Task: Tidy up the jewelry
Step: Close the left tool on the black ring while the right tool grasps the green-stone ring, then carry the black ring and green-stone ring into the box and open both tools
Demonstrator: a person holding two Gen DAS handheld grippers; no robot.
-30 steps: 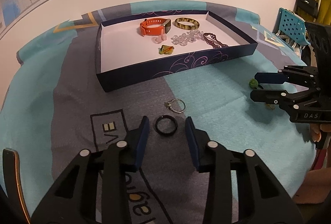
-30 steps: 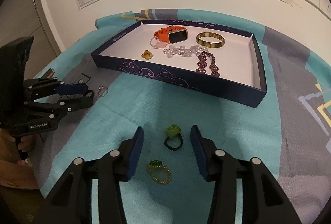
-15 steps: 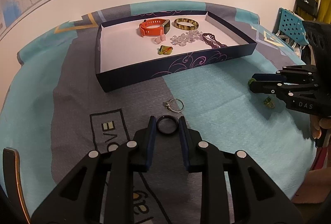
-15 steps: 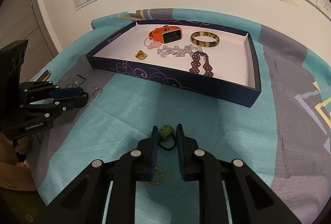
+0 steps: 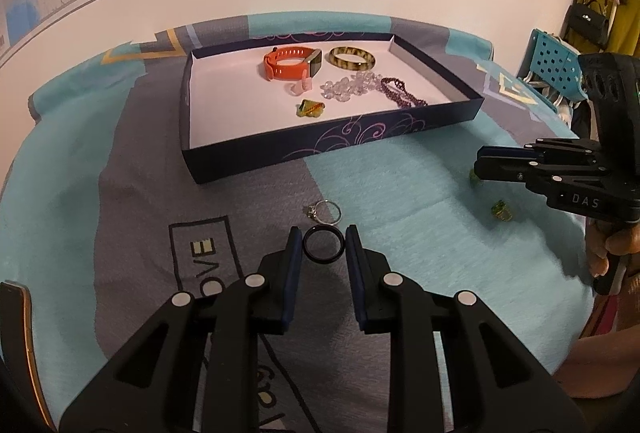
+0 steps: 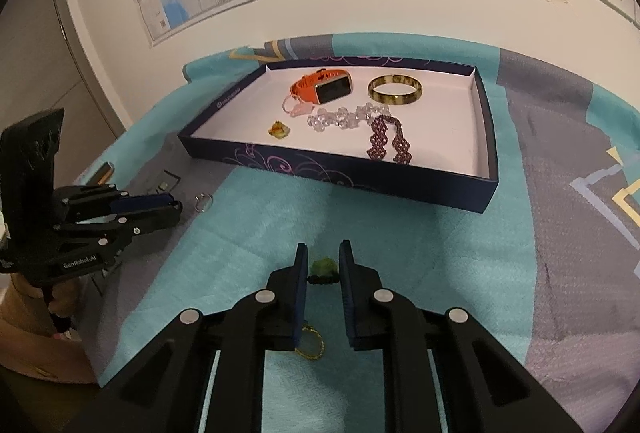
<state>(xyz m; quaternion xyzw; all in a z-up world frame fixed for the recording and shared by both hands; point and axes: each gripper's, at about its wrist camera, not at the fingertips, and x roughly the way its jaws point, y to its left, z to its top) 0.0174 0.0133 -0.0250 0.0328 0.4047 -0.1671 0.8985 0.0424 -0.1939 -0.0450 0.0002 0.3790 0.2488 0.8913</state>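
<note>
L gripper (image 5: 323, 247): my fingers (image 5: 291, 265) have just closed in and now pinch the black ring (image 5: 323, 245) flat on the grey patch of the cloth-covered tabletop (image 5: 400, 177). Silver ring (image 5: 326, 212) lies just beyond at 12 o'clock, apart from it. R gripper (image 6: 323, 269): fingers also just closed, pinching the black beaded ring w/ green stone (image 6: 323, 270) on the teal patch. Gold ring (image 6: 310, 343) sits under that gripper at 6 o'clock. Navy tray (image 6: 344, 179) farther at 12 holds orange watch (image 6: 324, 87), bangle (image 6: 395, 90), clear beads (image 6: 346, 117), purple bracelet (image 6: 387, 141).
</note>
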